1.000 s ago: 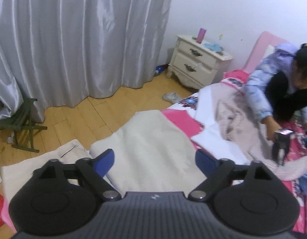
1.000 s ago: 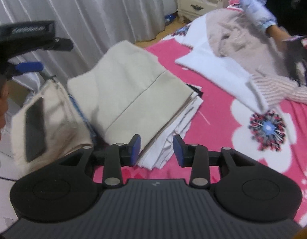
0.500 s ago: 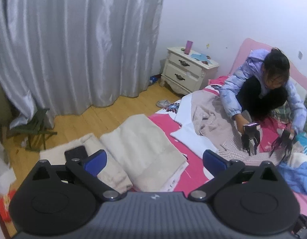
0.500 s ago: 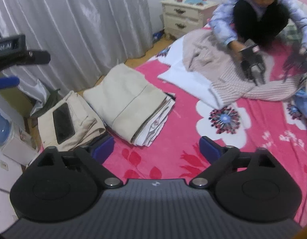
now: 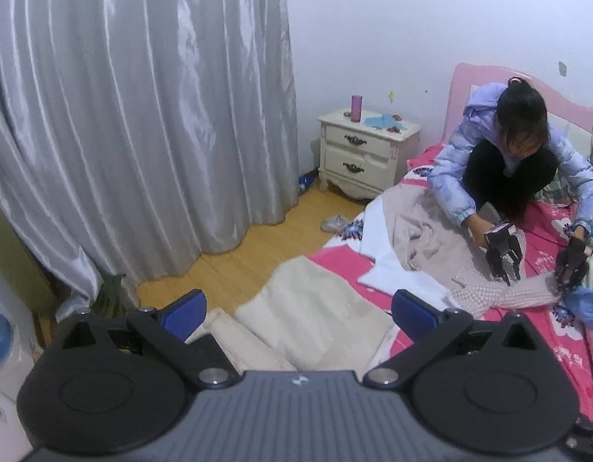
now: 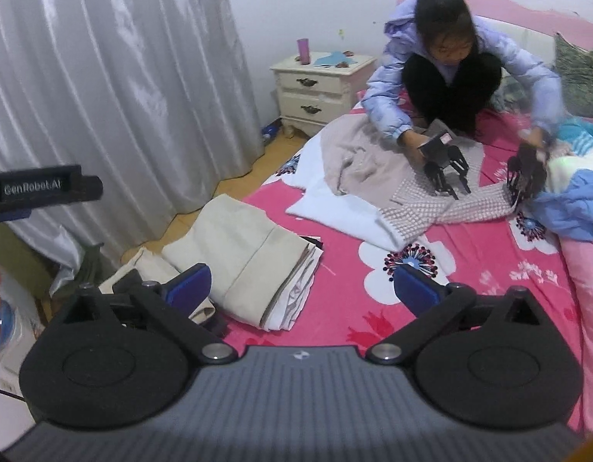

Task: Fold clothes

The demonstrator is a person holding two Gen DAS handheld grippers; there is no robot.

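While both tools hung above the near edge of the bed, the left hand-held gripper [image 5: 298, 310] stood with its jaws wide and nothing between them. Below it lay the smaller folded beige piece [image 6: 150, 269], pushed to the left corner of the bed beside the grey curtain [image 6: 123, 77]. Just right of it sat the folded beige garment [image 6: 238, 246], resting on a stack of white folded layers [image 6: 296, 300] whose edges showed at its near right side. Its long axis ran from the near right toward the far left, slanting to the curtain, with the folded seam crossing it near the front. The right hand-held gripper [image 6: 300, 285] was opening to its widest, and it too was empty.

The stack looked finished, so the step in hand was probably to fetch the next garment. To do it well, I would keep both sets of jaws wide, carry them clear over the stack without brushing it, and take the next piece by 2 corners of 1 edge so it hangs flat.

Farther right on the pink floral blanket [image 6: 469, 261], another person [image 6: 443, 57] worked a pink checked garment [image 6: 443, 208] with 2 more grippers, so that one was best left alone.
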